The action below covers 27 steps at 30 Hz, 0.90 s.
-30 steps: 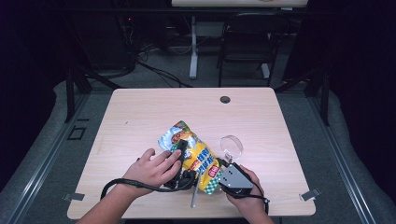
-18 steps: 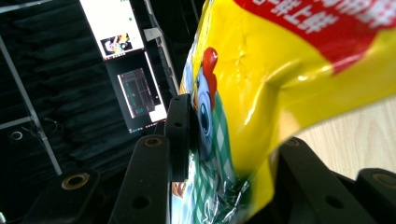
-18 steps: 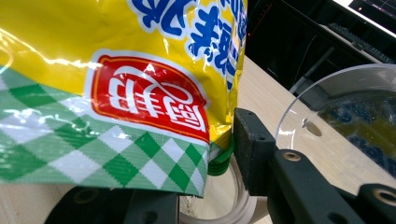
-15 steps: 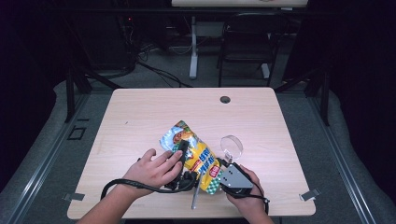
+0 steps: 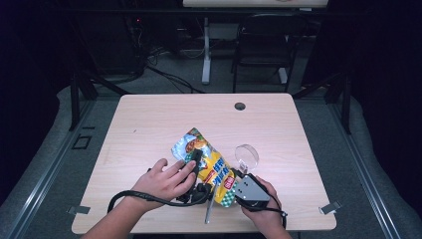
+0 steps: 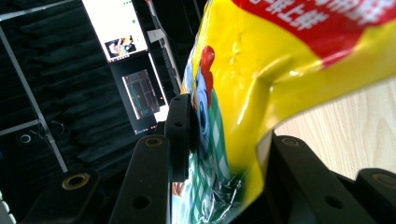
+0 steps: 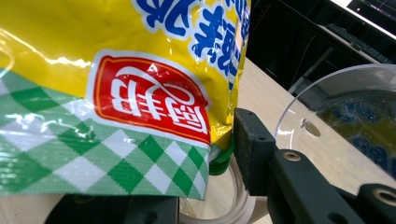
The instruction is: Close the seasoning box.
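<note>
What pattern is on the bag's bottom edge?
Green and white checks on the bag, best in the right gripper view.

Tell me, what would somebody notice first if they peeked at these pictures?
The bright yellow snack bag jumps out first, lying near the front of the pale wooden table with red writing and green checks on it. The left gripper and the right gripper each have their jaws around an edge of it. Just right of the bag sits a clear round dish.
</note>
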Each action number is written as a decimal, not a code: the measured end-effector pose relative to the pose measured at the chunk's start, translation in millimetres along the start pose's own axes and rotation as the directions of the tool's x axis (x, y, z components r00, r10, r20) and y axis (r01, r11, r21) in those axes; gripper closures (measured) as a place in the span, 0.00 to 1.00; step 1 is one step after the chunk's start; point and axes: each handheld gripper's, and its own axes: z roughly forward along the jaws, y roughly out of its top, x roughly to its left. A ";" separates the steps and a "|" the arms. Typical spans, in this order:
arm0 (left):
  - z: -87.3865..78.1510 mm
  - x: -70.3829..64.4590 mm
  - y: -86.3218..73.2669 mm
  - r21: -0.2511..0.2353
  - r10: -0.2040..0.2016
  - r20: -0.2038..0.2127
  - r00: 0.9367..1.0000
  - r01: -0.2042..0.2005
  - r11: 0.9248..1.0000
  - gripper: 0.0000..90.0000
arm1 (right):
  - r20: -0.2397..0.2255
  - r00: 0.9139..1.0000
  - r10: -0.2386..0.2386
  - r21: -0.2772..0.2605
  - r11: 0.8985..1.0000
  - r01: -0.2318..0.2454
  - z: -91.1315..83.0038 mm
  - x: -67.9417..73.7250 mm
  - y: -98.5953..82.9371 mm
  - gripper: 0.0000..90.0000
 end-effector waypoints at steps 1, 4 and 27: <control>-0.1 0.2 0.0 0.000 0.000 0.001 1.000 0.000 1.000 0.77 | 0.000 1.000 0.000 0.000 1.000 0.000 0.0 0.0 0.0 0.79; -0.3 0.5 0.0 0.001 0.003 0.000 1.000 -0.003 1.000 0.77 | 0.000 1.000 -0.003 -0.002 1.000 0.003 0.3 0.2 0.0 0.79; -0.7 2.5 2.7 0.000 0.015 -0.001 1.000 -0.015 1.000 0.79 | 0.008 1.000 -0.002 0.001 1.000 0.002 0.1 0.0 -0.1 0.79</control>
